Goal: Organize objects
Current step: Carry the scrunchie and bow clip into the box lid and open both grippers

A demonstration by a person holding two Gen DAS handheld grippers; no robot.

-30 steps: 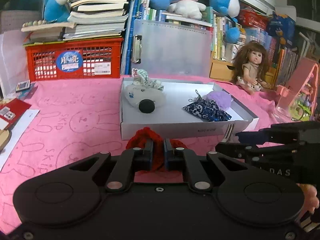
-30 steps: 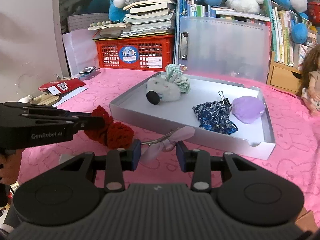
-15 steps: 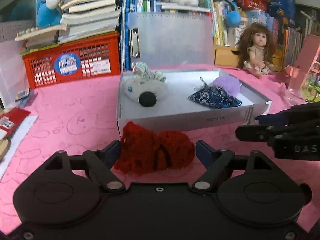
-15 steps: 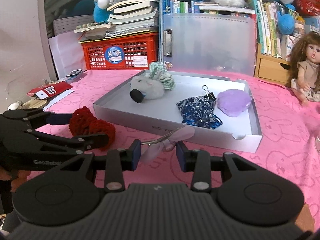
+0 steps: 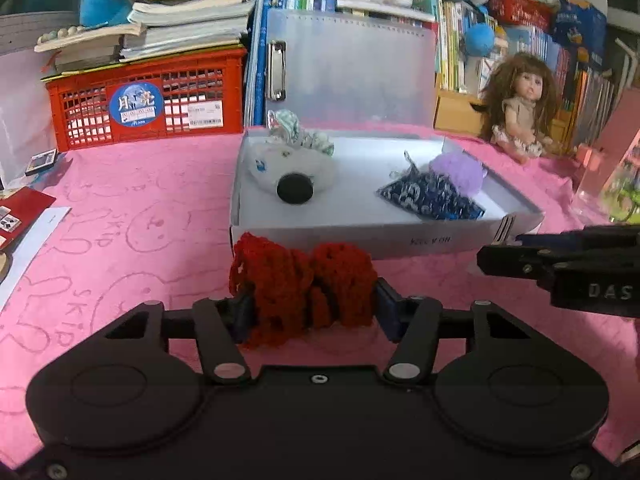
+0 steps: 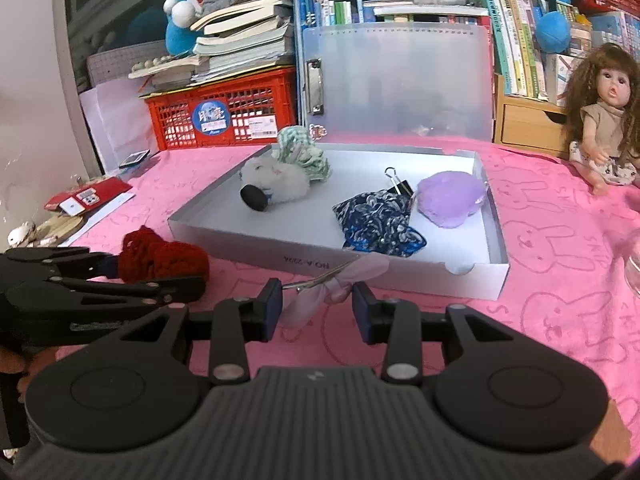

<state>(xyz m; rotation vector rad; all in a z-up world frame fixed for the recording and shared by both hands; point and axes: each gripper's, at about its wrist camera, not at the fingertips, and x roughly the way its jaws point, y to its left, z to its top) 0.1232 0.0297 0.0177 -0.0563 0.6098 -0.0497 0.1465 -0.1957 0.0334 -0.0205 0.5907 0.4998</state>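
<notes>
A red crocheted piece (image 5: pixel 304 284) lies on the pink cloth in front of the white box (image 5: pixel 400 240); it also shows in the right wrist view (image 6: pixel 164 260). My left gripper (image 5: pixel 314 314) is open, its jaws on either side of the piece. My right gripper (image 6: pixel 316 312) is open, with a pale pink bow hair clip (image 6: pixel 340 284) lying loose between its jaws, in front of the box (image 6: pixel 360 268). Inside the box lie a white plush (image 6: pixel 276 186), a green checked scrunchie (image 6: pixel 304 152), a blue patterned pouch (image 6: pixel 376 220) and a purple puff (image 6: pixel 452 200).
A red crate (image 5: pixel 144 108) under stacked books and a clear file case (image 5: pixel 352 68) stand behind the box. A doll (image 6: pixel 608 120) sits at the back right. Red cards and paper (image 6: pixel 88 200) lie at the left. A clear container (image 5: pixel 612 184) stands at the right.
My left gripper opened and let go of the red crocheted piece, which now lies spread between its jaws. My right gripper widened, leaving the clip loose.
</notes>
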